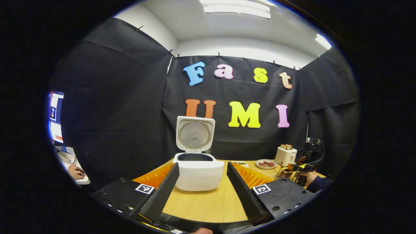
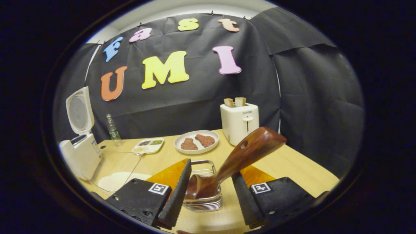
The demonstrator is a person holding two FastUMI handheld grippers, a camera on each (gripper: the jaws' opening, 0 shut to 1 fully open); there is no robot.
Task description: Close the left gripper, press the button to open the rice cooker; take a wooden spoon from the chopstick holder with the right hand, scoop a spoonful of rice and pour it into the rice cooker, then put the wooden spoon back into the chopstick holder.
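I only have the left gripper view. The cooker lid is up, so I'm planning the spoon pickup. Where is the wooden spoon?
Observer: In the right gripper view, the wooden spoon stands bowl-down in the chopstick holder, with its handle leaning up toward that view's right.
Operator: Is the right tool gripping it?
Observer: No. The right tool is open, with a finger on either side of the holder, and they are not pressing on the spoon.
Operator: And where is the rice?
Observer: A clear container with rice in it sits on the table beside the rice cooker.
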